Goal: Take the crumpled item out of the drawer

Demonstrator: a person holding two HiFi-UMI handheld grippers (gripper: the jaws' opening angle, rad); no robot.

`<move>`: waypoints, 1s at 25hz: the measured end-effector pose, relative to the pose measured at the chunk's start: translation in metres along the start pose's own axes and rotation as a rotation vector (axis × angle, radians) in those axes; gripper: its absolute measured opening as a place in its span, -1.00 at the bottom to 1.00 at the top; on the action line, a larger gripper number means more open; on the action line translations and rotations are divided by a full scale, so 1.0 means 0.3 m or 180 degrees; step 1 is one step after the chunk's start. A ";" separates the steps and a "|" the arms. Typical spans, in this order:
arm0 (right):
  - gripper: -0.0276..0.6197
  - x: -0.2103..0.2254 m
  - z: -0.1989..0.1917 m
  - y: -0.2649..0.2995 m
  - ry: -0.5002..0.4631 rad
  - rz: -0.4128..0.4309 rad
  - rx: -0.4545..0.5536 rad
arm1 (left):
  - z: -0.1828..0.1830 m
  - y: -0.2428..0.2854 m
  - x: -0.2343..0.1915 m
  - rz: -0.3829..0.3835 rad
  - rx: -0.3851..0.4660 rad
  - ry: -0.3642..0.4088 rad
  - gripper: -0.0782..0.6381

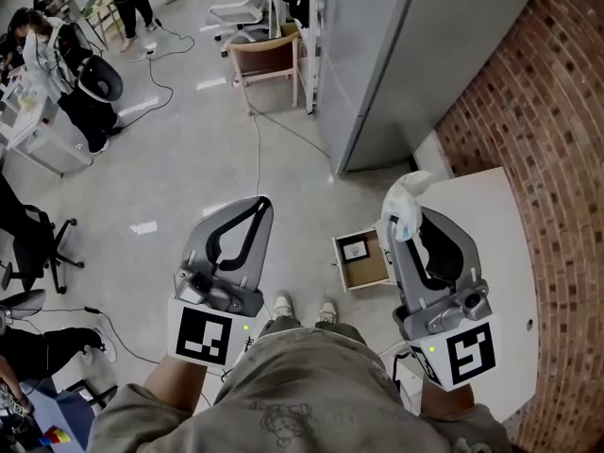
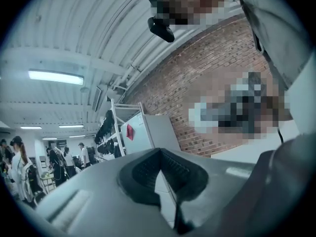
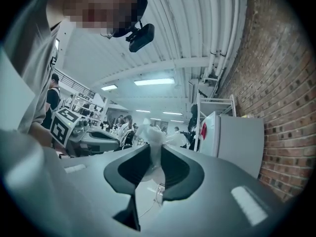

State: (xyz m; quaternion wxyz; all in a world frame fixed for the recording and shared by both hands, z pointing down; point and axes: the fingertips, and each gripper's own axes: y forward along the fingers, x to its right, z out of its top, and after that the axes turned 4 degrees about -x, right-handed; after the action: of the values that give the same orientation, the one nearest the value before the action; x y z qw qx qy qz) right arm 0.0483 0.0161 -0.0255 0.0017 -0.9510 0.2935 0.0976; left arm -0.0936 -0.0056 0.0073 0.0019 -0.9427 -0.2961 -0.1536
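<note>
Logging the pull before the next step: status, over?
Right gripper shut on crumpled white item, out of the open drawer. Left gripper shut, empty. Nothing blocking.

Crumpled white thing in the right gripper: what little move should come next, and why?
Probably carry the crumpled item sideways over the white cabinet top and set it down there. The right gripper is shut on it, and it is up clear of the open drawer, so the taking out looks done. What seems left is a place to put it.
</note>
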 end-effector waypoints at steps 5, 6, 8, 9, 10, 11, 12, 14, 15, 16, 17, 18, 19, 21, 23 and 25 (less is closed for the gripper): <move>-0.61 0.011 0.003 0.011 -0.0005 -0.0019 0.0031 | 0.013 0.001 -0.011 0.0032 0.0040 0.0070 -0.78; -0.61 0.014 0.001 0.015 0.0002 -0.0026 0.0031 | 0.010 0.002 -0.015 0.0041 0.0035 0.0064 -0.78; -0.61 0.017 -0.005 0.024 0.0006 -0.0030 0.0019 | 0.005 0.006 -0.023 0.0066 0.0023 0.0044 -0.78; -0.61 0.021 -0.011 0.029 0.0012 -0.0030 0.0011 | 0.003 0.008 -0.027 0.0087 0.0029 0.0030 -0.78; -0.61 0.026 -0.017 0.033 0.0023 -0.0029 0.0002 | 0.004 0.011 -0.031 0.0112 0.0045 0.0017 -0.78; -0.61 0.033 -0.023 0.037 0.0034 -0.0030 -0.0005 | 0.006 0.016 -0.034 0.0137 0.0067 0.0007 -0.78; -0.61 0.042 -0.028 0.041 0.0041 -0.0032 -0.0012 | 0.009 0.023 -0.036 0.0158 0.0083 -0.0001 -0.78; -0.61 0.053 -0.031 0.051 0.0042 -0.0035 -0.0025 | 0.008 0.035 -0.040 0.0172 0.0082 -0.0021 -0.78; -0.61 0.050 -0.032 0.056 0.0039 -0.0032 -0.0029 | 0.004 0.035 -0.043 0.0169 0.0070 -0.0030 -0.78; -0.61 0.044 -0.033 0.061 0.0038 -0.0025 -0.0032 | -0.001 0.032 -0.045 0.0165 0.0057 -0.0035 -0.78; -0.61 0.037 -0.034 0.066 0.0040 -0.0017 -0.0032 | -0.007 0.029 -0.047 0.0160 0.0044 -0.0036 -0.78; -0.61 0.034 -0.036 0.069 0.0045 -0.0011 -0.0030 | -0.010 0.028 -0.047 0.0154 0.0034 -0.0032 -0.78; -0.61 0.034 -0.037 0.071 0.0051 -0.0006 -0.0028 | -0.012 0.031 -0.046 0.0147 0.0024 -0.0026 -0.78; -0.61 0.042 -0.039 0.072 0.0062 0.0000 -0.0028 | -0.014 0.041 -0.042 0.0134 -0.0001 -0.0023 -0.78; -0.61 0.048 -0.038 0.073 0.0063 0.0008 -0.0026 | -0.015 0.048 -0.041 0.0126 -0.0019 -0.0033 -0.78; -0.61 0.048 -0.036 0.077 0.0058 0.0016 -0.0022 | -0.015 0.049 -0.044 0.0124 -0.0019 -0.0055 -0.78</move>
State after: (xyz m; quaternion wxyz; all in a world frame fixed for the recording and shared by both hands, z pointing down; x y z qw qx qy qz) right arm 0.0492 -0.0116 -0.0165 -0.0044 -0.9511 0.2955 0.0900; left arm -0.0969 -0.0254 0.0089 -0.0005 -0.9496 -0.2773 -0.1462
